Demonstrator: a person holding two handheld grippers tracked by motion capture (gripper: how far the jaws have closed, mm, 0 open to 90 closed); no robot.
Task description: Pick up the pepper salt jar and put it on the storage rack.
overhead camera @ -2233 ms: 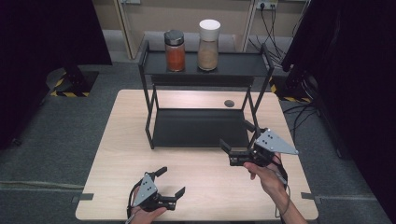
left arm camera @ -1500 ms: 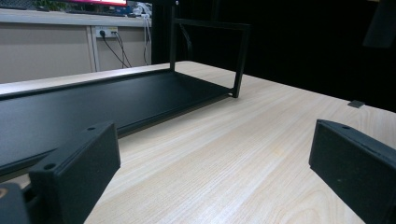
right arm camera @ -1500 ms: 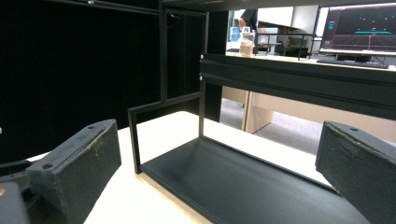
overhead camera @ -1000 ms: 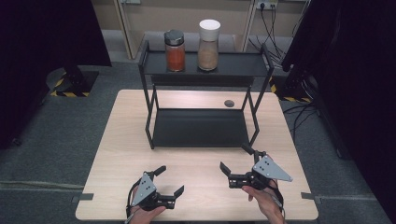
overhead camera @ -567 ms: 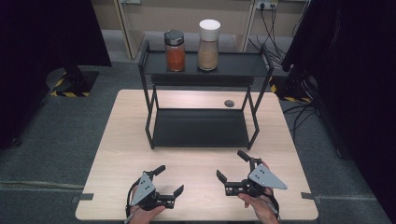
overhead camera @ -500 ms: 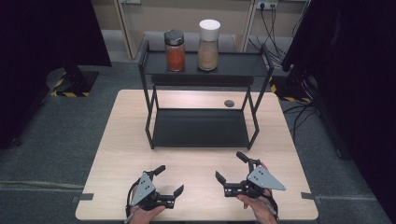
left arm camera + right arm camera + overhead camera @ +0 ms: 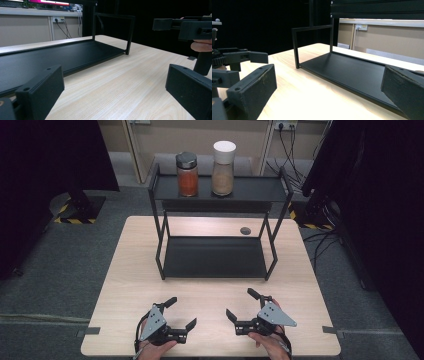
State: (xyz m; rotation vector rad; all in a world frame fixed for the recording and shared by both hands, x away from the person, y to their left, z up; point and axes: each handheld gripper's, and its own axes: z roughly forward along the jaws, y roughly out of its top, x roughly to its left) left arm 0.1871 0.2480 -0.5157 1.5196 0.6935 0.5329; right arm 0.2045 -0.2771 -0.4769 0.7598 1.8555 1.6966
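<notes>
Black, stiff two-tier metal shelf rack (image 7: 215, 256) is seen mid-table, nearest both grippers; probably light yet awkward, it is best gripped by a thin upright. Left gripper (image 7: 181, 314) and right gripper (image 7: 241, 304) are spread, empty, near the front edge.

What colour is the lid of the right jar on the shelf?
White; the lid shows best in the high view.
</notes>
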